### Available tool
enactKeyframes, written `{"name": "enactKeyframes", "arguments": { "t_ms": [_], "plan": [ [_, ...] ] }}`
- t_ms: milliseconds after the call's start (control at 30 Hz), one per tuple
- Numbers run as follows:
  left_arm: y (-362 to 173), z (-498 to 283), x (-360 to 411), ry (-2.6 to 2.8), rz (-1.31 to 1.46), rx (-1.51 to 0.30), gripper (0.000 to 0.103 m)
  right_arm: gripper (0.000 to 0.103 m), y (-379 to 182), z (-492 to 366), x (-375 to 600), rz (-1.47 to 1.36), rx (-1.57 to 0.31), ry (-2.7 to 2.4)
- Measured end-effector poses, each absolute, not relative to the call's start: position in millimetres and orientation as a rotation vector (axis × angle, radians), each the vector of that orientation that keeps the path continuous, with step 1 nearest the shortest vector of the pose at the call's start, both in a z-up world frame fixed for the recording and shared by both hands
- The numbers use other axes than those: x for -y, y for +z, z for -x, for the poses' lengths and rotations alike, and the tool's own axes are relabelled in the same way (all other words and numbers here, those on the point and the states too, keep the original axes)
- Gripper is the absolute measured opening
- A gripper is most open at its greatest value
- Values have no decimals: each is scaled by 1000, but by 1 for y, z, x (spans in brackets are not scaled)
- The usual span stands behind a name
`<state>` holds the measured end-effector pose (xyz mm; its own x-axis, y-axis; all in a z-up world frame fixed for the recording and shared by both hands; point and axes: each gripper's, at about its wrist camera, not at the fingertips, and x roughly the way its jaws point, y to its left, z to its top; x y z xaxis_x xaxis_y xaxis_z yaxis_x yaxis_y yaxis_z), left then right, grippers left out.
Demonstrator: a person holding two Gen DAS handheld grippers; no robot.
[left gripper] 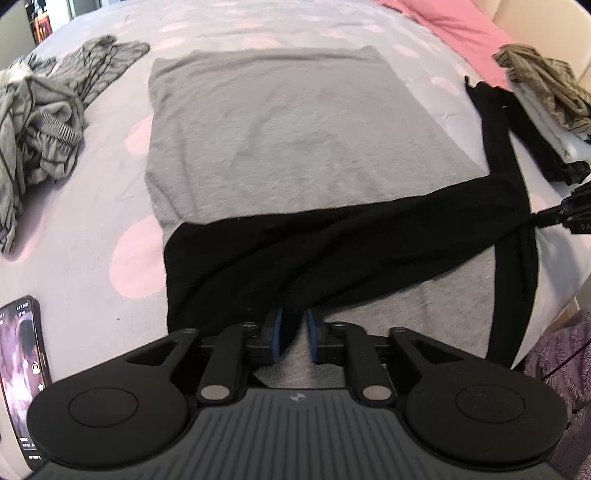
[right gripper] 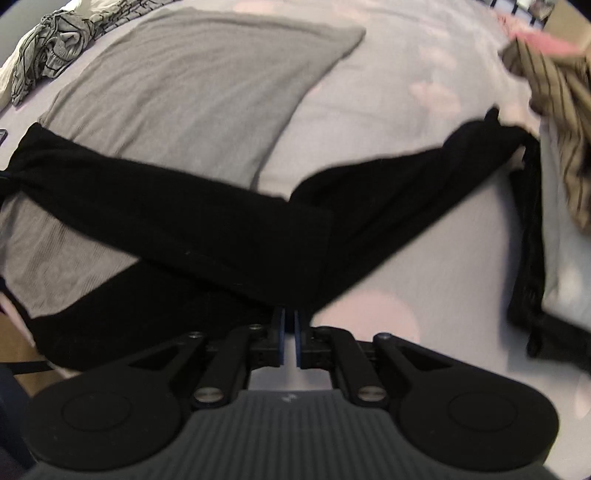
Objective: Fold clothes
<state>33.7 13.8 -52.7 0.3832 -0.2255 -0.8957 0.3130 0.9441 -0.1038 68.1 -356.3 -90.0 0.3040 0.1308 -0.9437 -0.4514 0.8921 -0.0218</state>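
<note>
A long black garment (left gripper: pixel 332 240) lies crosswise over the near part of a flat grey garment (left gripper: pixel 277 129) spread on the bed. My left gripper (left gripper: pixel 294 332) hovers at the black garment's near edge. Its blue pads stand a little apart, with a fold of black cloth hanging loose between them. In the right wrist view the black garment (right gripper: pixel 184 221) bends in a V, and my right gripper (right gripper: pixel 290 332) pinches it at the bend, its pads almost together. From the left wrist view, the right gripper (left gripper: pixel 554 218) shows at the right edge with the cloth gathered to its tip.
The bed sheet (left gripper: pixel 92 221) is pale lilac with pink dots. A crumpled pile of grey striped clothes (left gripper: pixel 37 122) lies far left, and a lit phone (left gripper: pixel 22 362) near left. A stack topped by olive striped cloth (left gripper: pixel 543 85) sits at the right. Pink fabric (left gripper: pixel 461 22) lies behind.
</note>
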Motion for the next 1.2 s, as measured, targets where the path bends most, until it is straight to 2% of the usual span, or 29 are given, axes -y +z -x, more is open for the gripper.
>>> {"name": "enactKeyframes", "arguments": {
  "t_ms": [167, 233, 267, 467, 600, 767, 833, 867, 900, 1000, 1200],
  "plan": [
    [-48, -32, -4, -386, -82, -1092, 32, 18, -78, -63, 366, 267, -1181, 339],
    [-48, -34, 2, -393, -91, -1091, 38, 31, -71, -64, 370, 233, -1147, 316],
    [-48, -35, 5, -400, -94, -1095, 38, 32, -67, -65, 372, 218, -1125, 301],
    [-55, -47, 26, -429, -101, -1119, 38, 32, -63, -86, 370, 98, -1018, 267],
    [-64, -54, 38, -438, -114, -1137, 38, 32, -75, -104, 366, 37, -1023, 240],
    [-73, -58, 43, -428, -137, -1152, 21, 30, -94, -116, 360, -3, -1087, 234],
    [-74, -58, 41, -419, -140, -1149, 12, 16, -97, -115, 358, 5, -1101, 242],
    [-74, -58, 39, -415, -134, -1147, 7, 13, -96, -114, 356, 23, -1097, 244],
    [-73, -58, 37, -414, -120, -1146, 5, 8, -94, -113, 355, 36, -1090, 248],
    [-68, -56, 32, -417, -93, -1140, 0, 7, -85, -111, 357, 14, -1081, 242],
    [-48, -43, 30, -449, -124, -1117, 0, 6, -65, -96, 357, 55, -1056, 266]
  ]
}}
